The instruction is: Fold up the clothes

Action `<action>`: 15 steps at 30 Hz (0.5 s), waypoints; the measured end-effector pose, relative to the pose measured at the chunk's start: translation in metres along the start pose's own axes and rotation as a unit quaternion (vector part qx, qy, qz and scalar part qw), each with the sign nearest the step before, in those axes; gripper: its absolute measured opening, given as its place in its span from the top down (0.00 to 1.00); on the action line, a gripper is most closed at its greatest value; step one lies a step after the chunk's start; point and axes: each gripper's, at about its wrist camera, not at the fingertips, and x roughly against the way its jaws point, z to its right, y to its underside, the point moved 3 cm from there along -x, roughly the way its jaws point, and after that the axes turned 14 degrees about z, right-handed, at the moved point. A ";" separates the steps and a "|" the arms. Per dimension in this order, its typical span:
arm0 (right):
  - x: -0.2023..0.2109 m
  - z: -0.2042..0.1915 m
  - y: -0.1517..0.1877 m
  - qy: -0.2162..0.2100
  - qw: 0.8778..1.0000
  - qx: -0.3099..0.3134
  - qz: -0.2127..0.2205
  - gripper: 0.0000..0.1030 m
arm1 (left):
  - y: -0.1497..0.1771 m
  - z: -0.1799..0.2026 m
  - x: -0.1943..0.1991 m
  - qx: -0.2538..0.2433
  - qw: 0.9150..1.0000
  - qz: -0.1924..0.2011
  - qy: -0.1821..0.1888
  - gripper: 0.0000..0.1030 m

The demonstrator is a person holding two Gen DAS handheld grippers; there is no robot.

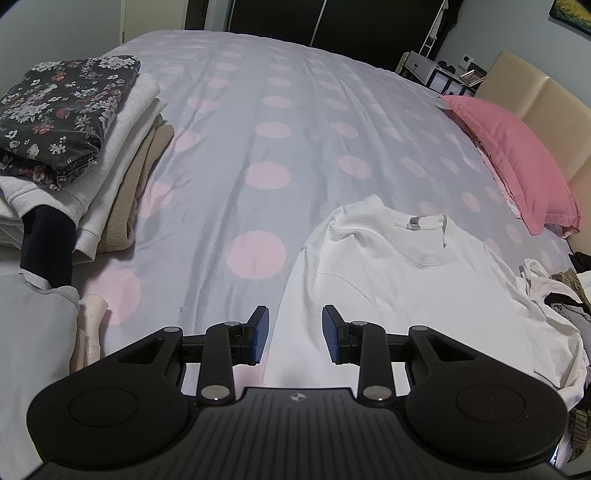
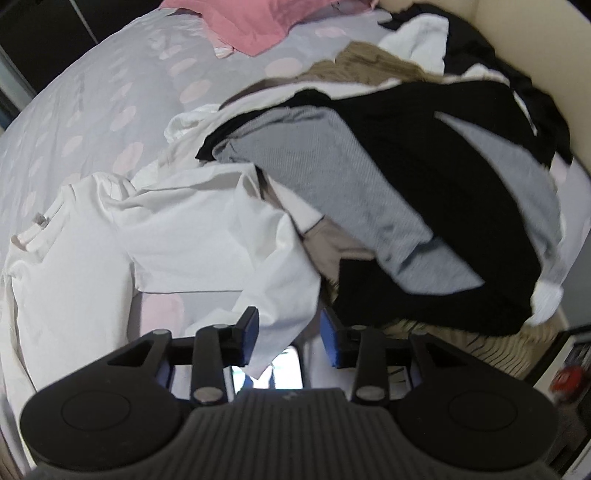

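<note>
Left wrist view: left claw (image 1: 294,334) is seen released, blue pads (image 1: 260,334) well apart, nothing gripped, hovering over the left edge of a white shirt (image 1: 406,280). The shirt is spread on the bed (image 1: 295,110) at 3 to 5 o'clock, collar with its grey tag (image 1: 414,221) pointed to 12 o'clock. A folded stack (image 1: 92,155) is seen at 9 to 10 o'clock, topped by a dark floral piece (image 1: 59,110), with white and beige layers under it. A pink pillow (image 1: 517,155) lies at 2 o'clock against the headboard (image 1: 543,99). The cover is grey with pink dots.

Right wrist view: right claw (image 2: 290,338) is seen released too, fingers spread, a hanging white shirt (image 2: 166,236) fold lying between them at 6 o'clock; whether the pads touch the cloth cannot be told. The shirt body is spread at 8 to 9 o'clock, its sleeve draped toward center. An unfolded pile (image 2: 406,166) is seen at 1 to 4 o'clock: a black garment (image 2: 443,155), a grey ribbed piece (image 2: 332,177), a tan knit (image 2: 369,62), more white cloth. The pile is touching the shirt's right side. The pillow (image 2: 243,22) is seen at 12 o'clock. The frame is slightly blurred.
</note>
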 end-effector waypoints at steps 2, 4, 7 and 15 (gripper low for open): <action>-0.009 0.000 0.007 0.001 1.000 -0.015 -0.005 0.58 | 0.000 0.001 0.001 -0.001 1.000 0.001 0.002 0.71; -0.018 0.002 0.015 0.002 0.999 -0.033 -0.011 0.58 | 0.000 0.001 0.001 -0.001 1.000 0.001 0.002 0.71; -0.030 0.006 0.024 0.003 0.998 -0.058 -0.007 0.55 | 0.000 0.001 0.001 0.000 1.000 0.001 0.003 0.71; -0.062 0.026 0.040 -0.020 0.987 -0.157 0.002 0.42 | 0.000 0.002 0.001 -0.002 1.000 0.000 0.001 0.71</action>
